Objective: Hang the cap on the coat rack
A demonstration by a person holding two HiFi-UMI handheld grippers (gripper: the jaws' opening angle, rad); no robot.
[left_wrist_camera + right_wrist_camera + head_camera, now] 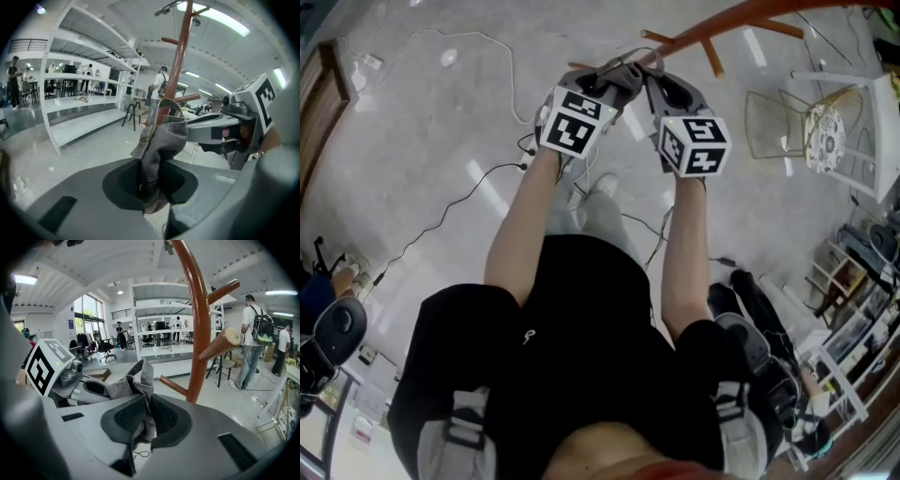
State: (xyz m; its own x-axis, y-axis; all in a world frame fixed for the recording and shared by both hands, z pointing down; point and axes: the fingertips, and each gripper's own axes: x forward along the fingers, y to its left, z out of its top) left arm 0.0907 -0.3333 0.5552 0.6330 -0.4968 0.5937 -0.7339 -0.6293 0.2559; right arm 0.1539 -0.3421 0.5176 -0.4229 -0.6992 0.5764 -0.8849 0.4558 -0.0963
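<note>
Gripping the grey fabric cap (161,140) with left tool (150,185) and right tool (144,420), near the brown wooden coat rack (200,333), not hung yet.

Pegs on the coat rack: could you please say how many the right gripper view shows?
3: upper peg on the right, middle peg below it, lower peg on the left. Others may be hidden.
</note>
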